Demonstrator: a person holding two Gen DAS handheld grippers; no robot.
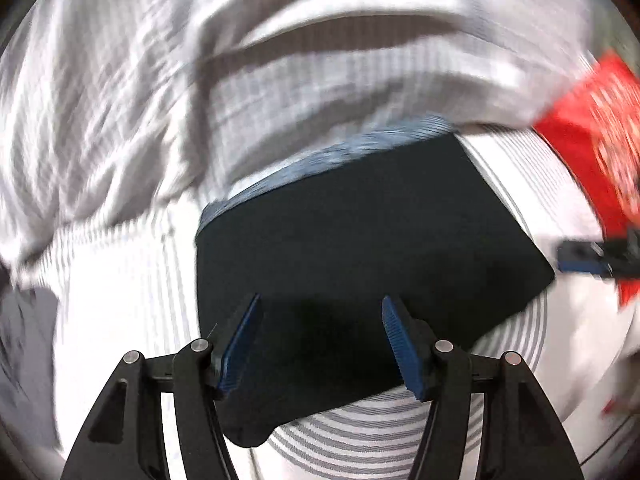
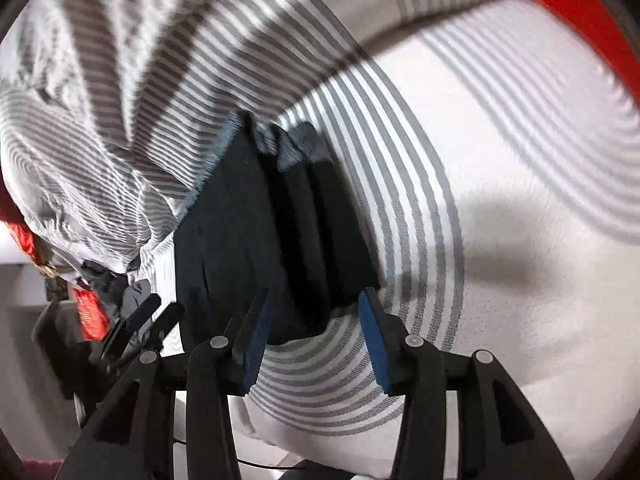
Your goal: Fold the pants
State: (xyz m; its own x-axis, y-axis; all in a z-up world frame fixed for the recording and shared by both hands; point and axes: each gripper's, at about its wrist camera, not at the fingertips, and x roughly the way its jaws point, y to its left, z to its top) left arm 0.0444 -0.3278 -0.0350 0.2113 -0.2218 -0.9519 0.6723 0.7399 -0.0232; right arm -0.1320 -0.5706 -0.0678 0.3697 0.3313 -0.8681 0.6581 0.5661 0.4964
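Two tongs hang over a bed (image 2: pixel 500 168) covered in white sheet with grey stripes. Folded dark pants (image 1: pixel 360 248) lie flat on the sheet as a compact stack, with a blue-grey waistband edge showing along the far side; in the right wrist view the layers of the fold appear as parallel dark bands. A rumpled striped blanket (image 1: pixel 200 80) is heaped beyond the pants, touching their far edge. Left tongs (image 1: pixel 322 340): jaws parted about halfway, blue pads apart above the near part of the pants, nothing gripped. Right tongs (image 2: pixel 314 336): jaws parted somewhat less, poised over the near corner of the pants and the bare sheet, holding nothing. Each tongs shows at the margin of the other's view. A red cloth (image 1: pixel 592 128) lies near the bed's far edge; the frames are blurred there.
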